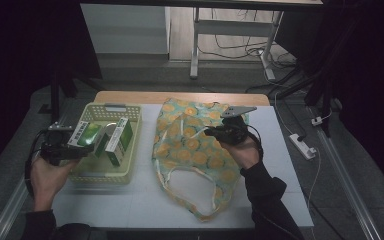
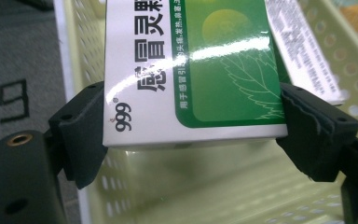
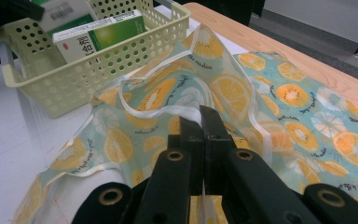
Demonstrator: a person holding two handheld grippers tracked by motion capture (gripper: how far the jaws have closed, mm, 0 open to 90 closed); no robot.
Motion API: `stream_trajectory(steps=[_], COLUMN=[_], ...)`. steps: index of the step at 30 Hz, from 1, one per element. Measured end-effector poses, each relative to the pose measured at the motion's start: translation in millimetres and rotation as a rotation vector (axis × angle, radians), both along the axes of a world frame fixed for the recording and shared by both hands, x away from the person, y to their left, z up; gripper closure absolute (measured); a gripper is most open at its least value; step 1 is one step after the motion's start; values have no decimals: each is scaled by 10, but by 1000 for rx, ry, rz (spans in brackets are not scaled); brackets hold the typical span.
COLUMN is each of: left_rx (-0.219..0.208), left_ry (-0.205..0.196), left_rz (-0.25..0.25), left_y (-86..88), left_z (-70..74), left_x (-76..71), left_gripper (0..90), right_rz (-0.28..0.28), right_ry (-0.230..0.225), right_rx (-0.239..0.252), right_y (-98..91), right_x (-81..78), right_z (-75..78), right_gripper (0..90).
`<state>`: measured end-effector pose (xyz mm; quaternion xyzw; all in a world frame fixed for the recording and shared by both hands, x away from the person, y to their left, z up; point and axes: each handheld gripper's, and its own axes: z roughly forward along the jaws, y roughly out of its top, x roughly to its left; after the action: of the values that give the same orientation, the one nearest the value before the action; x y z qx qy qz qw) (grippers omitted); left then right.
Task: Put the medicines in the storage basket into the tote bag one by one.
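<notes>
White bench [image 1: 130, 200]: left tongs [image 1: 75, 150] clamp a medicine box [image 1: 85, 134] above the basket [image 1: 130, 112]; right tongs [image 3: 200, 122] pinch the fruit-print bag [image 1: 195, 150] open. Next, probably carry the box across into its mouth.

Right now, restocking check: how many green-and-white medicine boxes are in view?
2: one green-and-white cardboard medicine box clamped in the left tool, one green-and-white box standing inside the yellow perforated plastic basket. Others may be hidden.

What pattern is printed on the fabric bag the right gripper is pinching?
Orange citrus slices on pale teal fabric bag, with white trim; clearest in the right gripper view.
</notes>
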<state>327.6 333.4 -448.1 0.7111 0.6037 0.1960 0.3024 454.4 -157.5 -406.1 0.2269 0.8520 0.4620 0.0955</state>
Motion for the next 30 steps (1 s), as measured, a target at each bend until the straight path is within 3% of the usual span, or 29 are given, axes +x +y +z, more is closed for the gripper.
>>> stream_trajectory(steps=[9,14,25,30], left_rx=[-26,-37,-64,-63], left_ry=[-99,-135,-174,-169], left_rz=[-15,-53,-191,-262], left_y=[42,-7,-320,-519], left_z=[238,341,518,542], left_x=[-165,-223,-282,-274], left_gripper=[176,176,177,177], right_rz=[-6,-11,-17,-19], right_ry=[0,-4,-16,-18], right_rx=[-1,3,12,18], right_y=[-8,-17,-30,-34], right_x=[11,11,7,5], right_z=[-7,-1,19,25], right_gripper=[897,897,897,897])
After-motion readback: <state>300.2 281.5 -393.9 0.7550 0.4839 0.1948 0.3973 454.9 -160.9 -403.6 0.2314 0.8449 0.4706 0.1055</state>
